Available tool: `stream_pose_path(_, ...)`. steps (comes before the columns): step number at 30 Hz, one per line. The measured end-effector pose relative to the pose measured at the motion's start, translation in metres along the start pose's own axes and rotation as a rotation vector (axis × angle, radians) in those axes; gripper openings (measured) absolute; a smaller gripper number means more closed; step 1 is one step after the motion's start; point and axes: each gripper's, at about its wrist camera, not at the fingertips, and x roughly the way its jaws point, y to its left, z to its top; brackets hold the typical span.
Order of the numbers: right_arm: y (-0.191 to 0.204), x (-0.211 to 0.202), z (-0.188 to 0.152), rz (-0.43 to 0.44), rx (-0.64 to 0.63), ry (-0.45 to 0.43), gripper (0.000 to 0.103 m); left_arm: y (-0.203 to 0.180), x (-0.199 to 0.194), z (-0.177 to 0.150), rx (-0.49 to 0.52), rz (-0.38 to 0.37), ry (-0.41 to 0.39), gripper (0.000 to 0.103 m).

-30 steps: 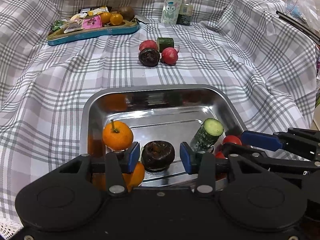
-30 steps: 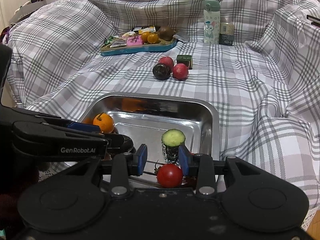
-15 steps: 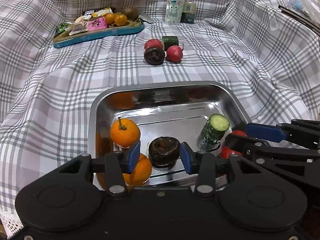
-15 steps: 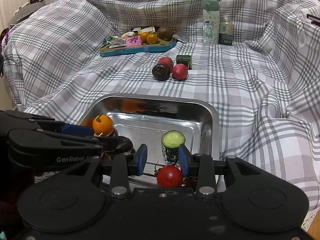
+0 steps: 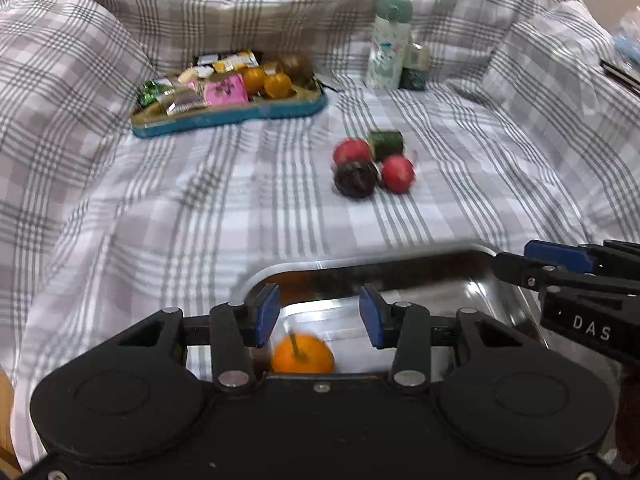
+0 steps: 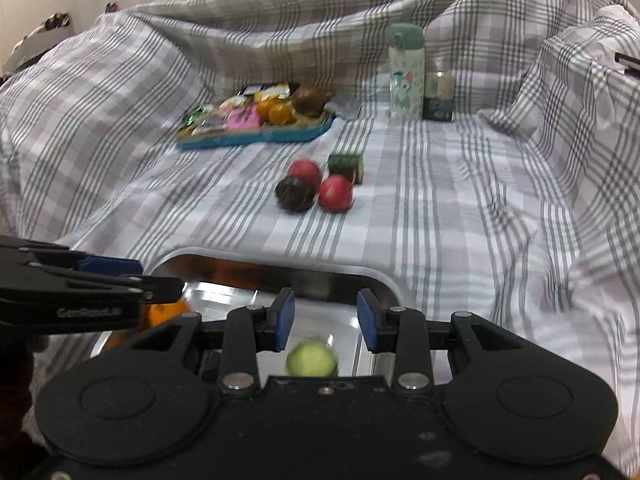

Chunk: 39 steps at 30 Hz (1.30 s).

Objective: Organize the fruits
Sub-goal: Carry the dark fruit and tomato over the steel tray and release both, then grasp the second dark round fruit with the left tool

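Plaid cloth (image 6: 460, 208) covers the whole surface and bunches up behind. Blue tray (image 6: 256, 136) of snack packets (image 6: 240, 118) at 11 o'clock. Cartoon-print bottle (image 6: 406, 76) with green lid stands at 1 o'clock, small dark can (image 6: 439, 96) just beside it.

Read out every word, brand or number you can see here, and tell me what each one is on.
"DAS": white letters on the side of the right tongs.
"GenRobot.AI": on the side of the left tongs, smeared and only just legible.
Bottle: a cartoon print, no readable words.
Can label: too blurred to read.
Snack wrappers: too blurred to read.
No numbers or signs can be made out.
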Motion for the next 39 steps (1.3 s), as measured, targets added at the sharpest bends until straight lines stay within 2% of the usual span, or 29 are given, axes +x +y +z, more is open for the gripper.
stream_pose_path(10, -0.014, 0.05, 0.038, -0.053, 0.016, -0.038, 0.036, 0.009, 0.043, 0.043, -0.028, 0.055, 0.006, 0.051)
stream_pose_path(18, -0.019, 0.082, 0.06, -0.066, -0.001, -0.06, 0.036, 0.015, 0.071, 0.061, -0.052, 0.061, 0.018, 0.051)
stream_pose_path(24, -0.021, 0.101, 0.073, -0.044, -0.016, -0.09, 0.036, 0.017, 0.084, 0.067, -0.06, 0.04, 0.031, 0.051)
stream_pose_path(30, -0.031, 0.111, 0.071, -0.033, 0.057, -0.115, 0.036, 0.015, 0.096, 0.07, -0.063, 0.027, 0.053, 0.051)
stream_pose_path(35, -0.036, 0.114, 0.072, -0.047, 0.066, -0.112, 0.036, 0.008, 0.104, 0.071, -0.029, 0.008, 0.056, 0.051)
stream_pose_path(39, -0.039, 0.115, 0.071, -0.054, 0.078, -0.115, 0.036, -0.001, 0.099, 0.065, 0.019, -0.043, 0.024, 0.051)
